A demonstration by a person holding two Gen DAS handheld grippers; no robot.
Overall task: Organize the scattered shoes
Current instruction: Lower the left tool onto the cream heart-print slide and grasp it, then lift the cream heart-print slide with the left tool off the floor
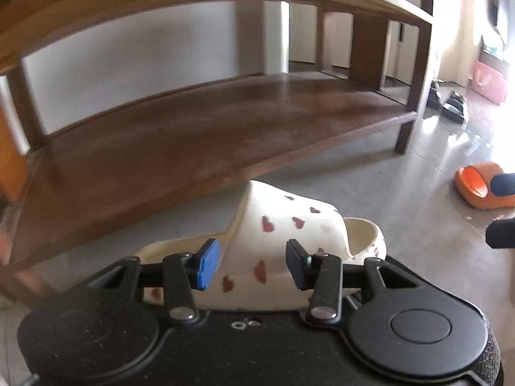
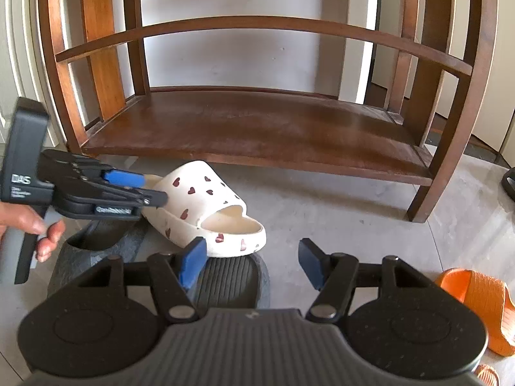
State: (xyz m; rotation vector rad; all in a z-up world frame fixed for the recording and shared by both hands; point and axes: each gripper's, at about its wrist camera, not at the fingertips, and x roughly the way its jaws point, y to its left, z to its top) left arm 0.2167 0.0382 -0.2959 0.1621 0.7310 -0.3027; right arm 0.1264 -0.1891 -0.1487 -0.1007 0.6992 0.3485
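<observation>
A white slipper with red hearts lies on the grey floor in front of the wooden shoe rack, its heel resting on a dark grey slipper. My left gripper is open, reaching in from the slipper's side with one finger on each side of the strap's near edge. My right gripper is open and holds nothing, hovering over a second dark grey slipper. An orange slipper lies to the right.
The rack's lower shelf is bare, with a rail above it. A hand holds the left gripper's handle. Black shoes and a pink box sit beyond the rack's right leg. Another orange piece shows at the bottom right.
</observation>
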